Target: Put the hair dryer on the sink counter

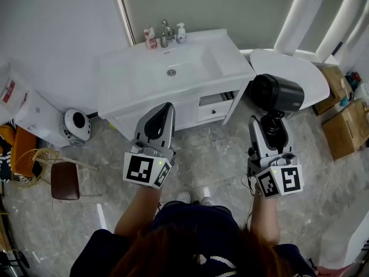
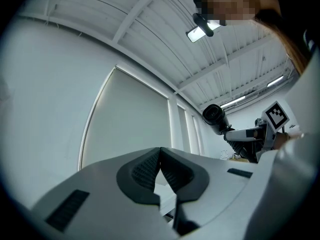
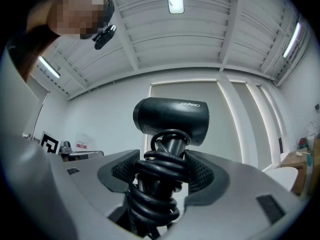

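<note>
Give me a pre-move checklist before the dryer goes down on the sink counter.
1. Grip: right gripper jaws clamp the cord-wrapped handle of the hair dryer: ok.
2. Cord coiled round the handle, no loop seen hanging: ok.
3. Landing spot: the flat part of the sink counter right of the basin is bare: ok.
4. Clutter: bottles and faucet sit at the back edge, away from that spot: ok.
5. Left gripper: jaws together, empty, apart from the dryer: ok.
6. Dryer's height over the counter edge: cannot tell.
</note>
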Motion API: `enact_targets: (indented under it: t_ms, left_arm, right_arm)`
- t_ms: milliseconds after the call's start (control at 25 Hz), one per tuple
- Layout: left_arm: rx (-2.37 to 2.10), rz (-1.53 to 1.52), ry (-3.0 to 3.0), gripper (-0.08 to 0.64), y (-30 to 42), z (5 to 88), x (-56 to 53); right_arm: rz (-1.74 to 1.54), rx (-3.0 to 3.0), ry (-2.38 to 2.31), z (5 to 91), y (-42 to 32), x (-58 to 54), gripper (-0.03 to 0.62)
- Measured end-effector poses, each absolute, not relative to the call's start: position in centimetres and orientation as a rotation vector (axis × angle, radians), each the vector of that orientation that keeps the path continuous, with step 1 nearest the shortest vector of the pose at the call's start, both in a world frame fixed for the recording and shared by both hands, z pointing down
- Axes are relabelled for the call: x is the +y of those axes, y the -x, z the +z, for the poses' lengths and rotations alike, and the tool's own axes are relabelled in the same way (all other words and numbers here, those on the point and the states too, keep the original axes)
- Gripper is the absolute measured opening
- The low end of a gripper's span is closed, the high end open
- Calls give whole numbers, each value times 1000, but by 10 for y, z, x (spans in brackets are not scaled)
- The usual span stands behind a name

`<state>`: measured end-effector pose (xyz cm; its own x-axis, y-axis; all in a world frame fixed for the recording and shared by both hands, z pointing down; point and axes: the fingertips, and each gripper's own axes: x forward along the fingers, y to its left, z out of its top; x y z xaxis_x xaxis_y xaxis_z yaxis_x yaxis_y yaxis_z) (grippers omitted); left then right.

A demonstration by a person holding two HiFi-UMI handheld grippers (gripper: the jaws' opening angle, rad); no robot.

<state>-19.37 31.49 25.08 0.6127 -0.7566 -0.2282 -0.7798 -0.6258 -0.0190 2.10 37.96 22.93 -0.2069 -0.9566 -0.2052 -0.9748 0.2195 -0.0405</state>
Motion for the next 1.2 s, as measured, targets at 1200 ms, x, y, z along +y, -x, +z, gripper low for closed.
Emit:
enact_targets:
  t_ms: [1200]
  left_arm:
    - [1560,279,2544,18,141,252,130]
  right_arm:
    - [124,2450,1654,229,-101,162,295]
